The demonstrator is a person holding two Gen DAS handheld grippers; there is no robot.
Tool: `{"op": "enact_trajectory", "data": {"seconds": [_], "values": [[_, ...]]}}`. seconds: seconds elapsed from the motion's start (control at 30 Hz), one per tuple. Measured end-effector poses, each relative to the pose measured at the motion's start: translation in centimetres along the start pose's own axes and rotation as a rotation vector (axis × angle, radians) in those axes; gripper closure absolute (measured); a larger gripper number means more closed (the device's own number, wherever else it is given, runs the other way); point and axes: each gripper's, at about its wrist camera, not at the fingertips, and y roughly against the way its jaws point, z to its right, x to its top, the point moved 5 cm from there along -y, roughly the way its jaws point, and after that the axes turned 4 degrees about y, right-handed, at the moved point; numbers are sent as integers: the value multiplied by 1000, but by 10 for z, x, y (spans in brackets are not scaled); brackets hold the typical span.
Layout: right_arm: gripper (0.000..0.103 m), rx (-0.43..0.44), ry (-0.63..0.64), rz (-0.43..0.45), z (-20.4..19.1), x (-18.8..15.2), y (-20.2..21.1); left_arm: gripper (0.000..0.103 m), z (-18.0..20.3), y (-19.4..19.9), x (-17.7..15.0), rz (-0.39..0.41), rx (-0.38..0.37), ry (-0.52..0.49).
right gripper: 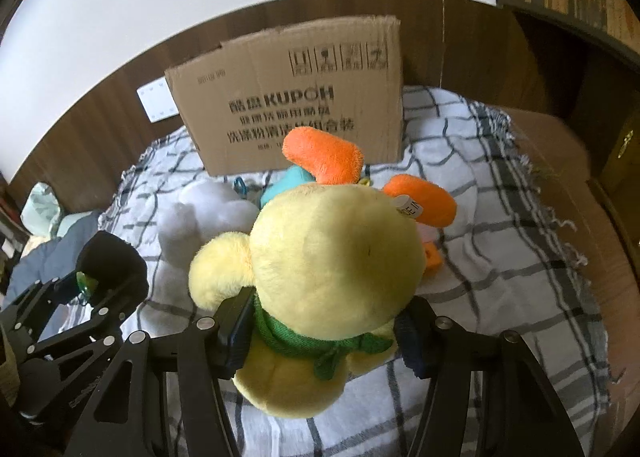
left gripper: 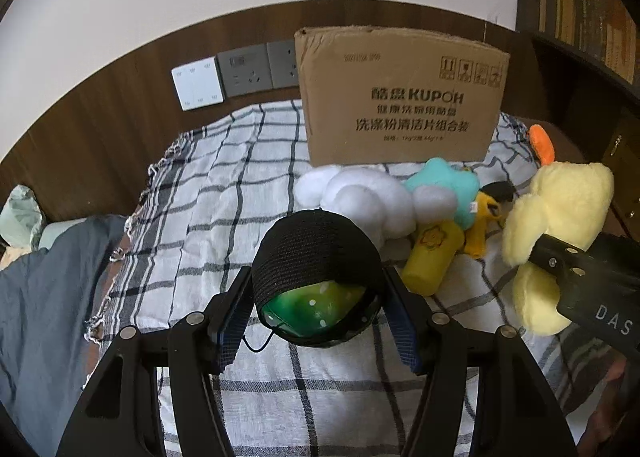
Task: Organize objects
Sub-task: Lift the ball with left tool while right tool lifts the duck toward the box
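Squeezing the soft yellow plush duck [right gripper: 332, 257] at its green-scarfed neck above the checked blanket [right gripper: 500, 257] on the bed, the right hand-held gripper [right gripper: 324, 331] has a light, yielding load that looks best held at that narrow neck. The left hand-held gripper [left gripper: 316, 305] clamps a black mesh-covered green spotted ball [left gripper: 316, 281], probably squashy. The brown cardboard box [left gripper: 400, 97] hides its opening; the duck's face is unseen.

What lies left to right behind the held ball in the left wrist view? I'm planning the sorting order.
white cloud plush → teal star plush → yellow duck plush, with the cardboard box behind them.
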Motion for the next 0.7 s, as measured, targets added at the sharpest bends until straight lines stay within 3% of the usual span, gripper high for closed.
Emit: {"op": "enact_trajectory", "data": {"seconds": [0.7], "values": [[43,-49,41,170,5,61,42,41,12,36,64,180,-5,-27]]}}
